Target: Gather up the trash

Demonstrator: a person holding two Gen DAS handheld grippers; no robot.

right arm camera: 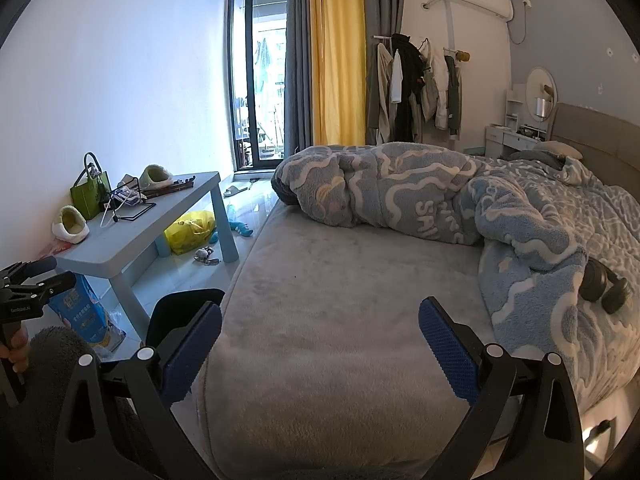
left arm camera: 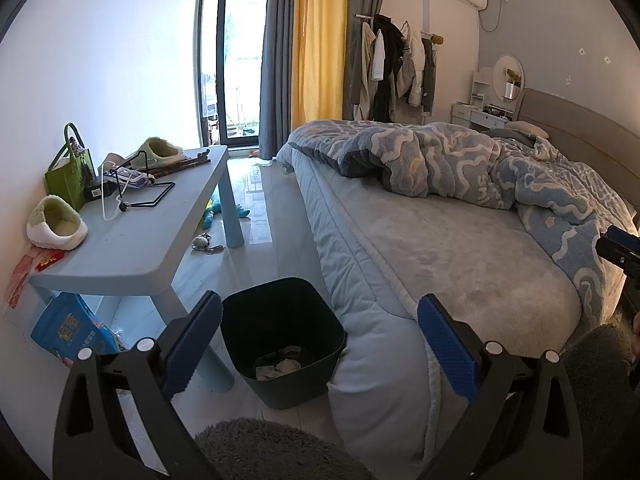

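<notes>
A dark bin (left arm camera: 282,336) stands on the floor between the low blue table (left arm camera: 132,248) and the bed (left arm camera: 460,264), with crumpled paper trash (left arm camera: 280,362) at its bottom. My left gripper (left arm camera: 320,344) is open and empty, held above and just in front of the bin. My right gripper (right arm camera: 320,348) is open and empty over the foot of the bed (right arm camera: 340,300). Part of the bin (right arm camera: 180,312) shows at the bed's left edge in the right wrist view. The right gripper's tip also shows at the far right of the left wrist view (left arm camera: 618,250).
On the table are two fluffy slippers (left arm camera: 56,224), a green bag (left arm camera: 70,176) and wire items. A blue packet (left arm camera: 72,332) lies under it. A yellow bag (right arm camera: 190,230) and toys lie on the floor. A rumpled blue blanket (right arm camera: 460,208) and headphones (right arm camera: 604,284) are on the bed.
</notes>
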